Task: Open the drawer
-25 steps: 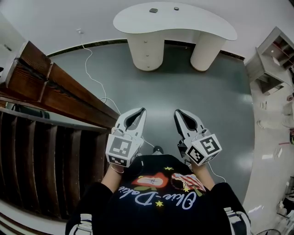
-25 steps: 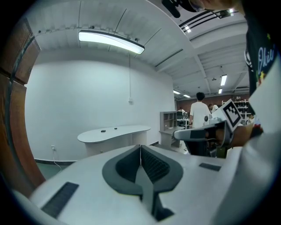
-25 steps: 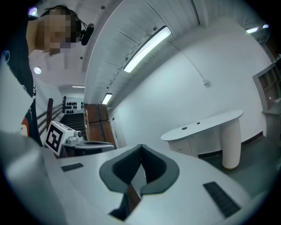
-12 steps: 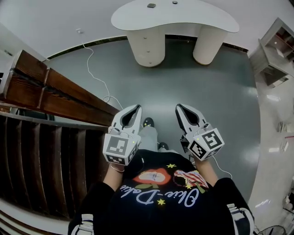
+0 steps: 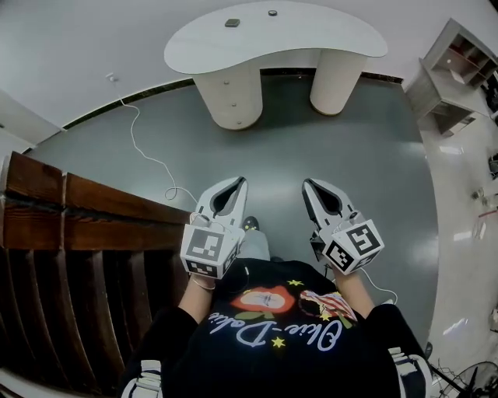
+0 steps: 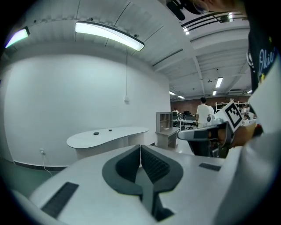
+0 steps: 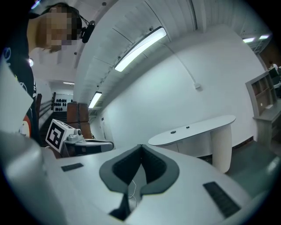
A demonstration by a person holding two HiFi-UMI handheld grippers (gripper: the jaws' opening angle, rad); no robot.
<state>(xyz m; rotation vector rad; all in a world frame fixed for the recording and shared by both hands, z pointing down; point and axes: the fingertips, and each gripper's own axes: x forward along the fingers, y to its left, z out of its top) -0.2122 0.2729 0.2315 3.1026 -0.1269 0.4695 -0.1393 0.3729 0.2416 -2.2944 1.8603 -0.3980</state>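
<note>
A white curved desk [image 5: 272, 35] stands far ahead on two rounded pedestals. Its left pedestal [image 5: 229, 97] carries small round knobs, one above another. I hold both grippers close in front of my chest, well short of the desk and pointing toward it. The left gripper [image 5: 242, 181] is shut with nothing in it, and its tips meet in the left gripper view [image 6: 140, 147]. The right gripper [image 5: 306, 183] is also shut and empty, tips together in the right gripper view [image 7: 141, 146]. The desk shows beyond the jaws in both gripper views [image 6: 107, 136] [image 7: 193, 132].
A dark wooden stair rail [image 5: 78, 210] runs along my left. A white cable [image 5: 140, 148] trails over the grey floor [image 5: 350, 140] from the wall. A white shelf unit [image 5: 451, 70] stands at the right. Two small objects [image 5: 233, 22] lie on the desk top.
The view has swung: the stair rail has slid left and down and the desk has shifted left. Both grippers keep the same shut pose in front of my chest.
</note>
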